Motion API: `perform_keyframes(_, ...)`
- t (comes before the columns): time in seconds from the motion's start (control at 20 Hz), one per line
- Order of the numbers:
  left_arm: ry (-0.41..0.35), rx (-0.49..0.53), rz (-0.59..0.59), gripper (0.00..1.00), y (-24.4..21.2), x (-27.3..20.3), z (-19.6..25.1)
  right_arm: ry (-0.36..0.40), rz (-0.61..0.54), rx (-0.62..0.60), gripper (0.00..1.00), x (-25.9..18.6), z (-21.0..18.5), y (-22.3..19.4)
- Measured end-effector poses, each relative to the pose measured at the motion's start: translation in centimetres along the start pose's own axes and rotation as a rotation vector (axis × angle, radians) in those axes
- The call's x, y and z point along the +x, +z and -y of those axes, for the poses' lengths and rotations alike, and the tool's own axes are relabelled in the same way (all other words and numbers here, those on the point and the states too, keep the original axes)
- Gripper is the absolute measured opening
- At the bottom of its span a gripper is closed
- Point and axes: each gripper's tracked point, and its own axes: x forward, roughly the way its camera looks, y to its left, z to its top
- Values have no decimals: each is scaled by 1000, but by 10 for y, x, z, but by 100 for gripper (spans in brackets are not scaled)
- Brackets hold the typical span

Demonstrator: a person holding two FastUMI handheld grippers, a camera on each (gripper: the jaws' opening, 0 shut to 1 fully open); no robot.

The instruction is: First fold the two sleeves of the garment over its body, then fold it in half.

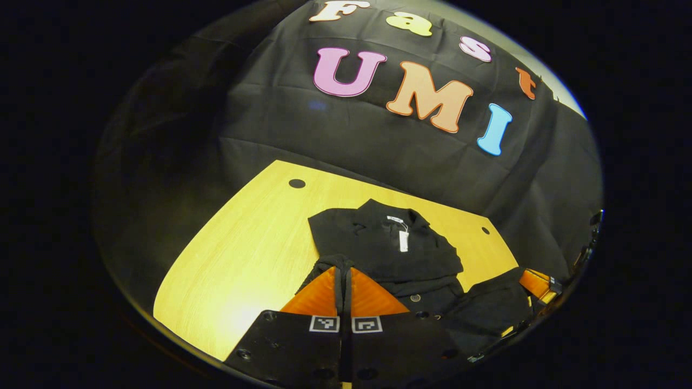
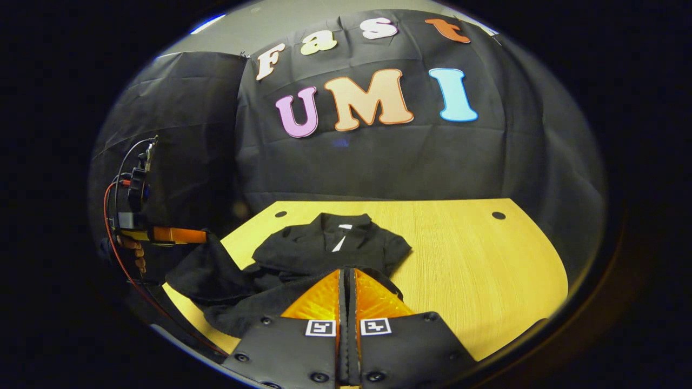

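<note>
— Left gripper view first: what did you make of the garment point(image 1: 386, 246)?

— It was a black collared top lying on the wooden table point(image 1: 254, 254), collar toward the booth's back wall, a white tag point(image 1: 403, 238) hanging at the neck. The near part of it was lifted off the wood and bunched. A couple of buttons point(image 1: 415, 297) showed low on the front.

— And the left gripper point(image 1: 344, 270)?

— Its fingers were pressed together with a fold of the black cloth caught between them (you could see the fabric draped over the tips). So it was pinching the garment at its near edge.

— The other one?

— Off to the right in that same view, the right gripper point(image 1: 535, 283) sat low over the table's edge, with more of the dark cloth hanging against it.

— From the right gripper view, same story?

— Much the same. The garment point(image 2: 324, 246) lay toward the left half of the table point(image 2: 476, 265), collar and tag point(image 2: 339, 243) away from the camera. The right gripper point(image 2: 346, 273) had its fingers closed tight, with the hem of the cloth gathered around the tips. I took it as gripping the fabric too.

— Anything beyond that?

— At the far left, a hand point(image 2: 138, 254) held the left gripper point(image 2: 178, 235) above the table's corner, black cloth trailing from it, red and black cables point(image 2: 116, 216) looping off its body.
</note>
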Motion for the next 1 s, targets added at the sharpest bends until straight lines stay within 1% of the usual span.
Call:
perform_keyframes(0.15, -12, 12, 3, 0, 16, 16, -1, -16, 20, 9, 2, 18, 4, 21)
perform_keyframes(0.2, -16, 17, 3, 0, 19, 22, -1, -23, 22, 13, 0, 23, 5, 25)
perform_keyframes(0.25, -19, 25, 2, 0, 24, 28, -3, -30, 23, 18, 0, 28, 7, 30)
perform_keyframes(0.3, -20, 29, -1, 0, 27, 35, -5, -38, 24, 22, 2, 35, 10, 33)
perform_keyframes(0.35, -22, 29, -2, 0, 31, 41, -6, -47, 22, 24, 2, 40, 11, 36)
perform_keyframes(0.4, -24, 28, -3, 0, 35, 46, -8, -55, 19, 28, 5, 46, 13, 37)
perform_keyframes(0.45, -25, 26, -6, 0, 38, 53, -10, -62, 15, 32, 2, 51, 14, 39)
perform_keyframes(0.55, -40, 19, -21, 0, 41, 65, -12, -82, 9, 41, 2, 63, 17, 43)
perform_keyframes(0.6, -47, 16, -27, 0, 41, 72, -13, -91, 6, 44, 5, 70, 18, 45)
perform_keyframes(0.65, -50, 18, -33, 0, 43, 79, -14, -99, 2, 46, 5, 76, 20, 48)
perform_keyframes(0.7, -52, 21, -37, 0, 44, 86, -15, -108, -2, 47, 2, 82, 20, 49)
perform_keyframes(0.85, -58, 28, -50, 0, 52, 106, -20, -131, -12, 61, 2, 101, 24, 56)
perform_keyframes(0.9, -57, 28, -51, 0, 52, 114, -21, -139, -17, 66, 5, 107, 25, 57)
perform_keyframes(0.95, -57, 28, -53, 0, 54, 123, -23, -146, -23, 72, 5, 114, 27, 58)
perform_keyframes(1.0, -56, 31, -53, 0, 56, 129, -25, -155, -31, 77, 2, 119, 29, 57)
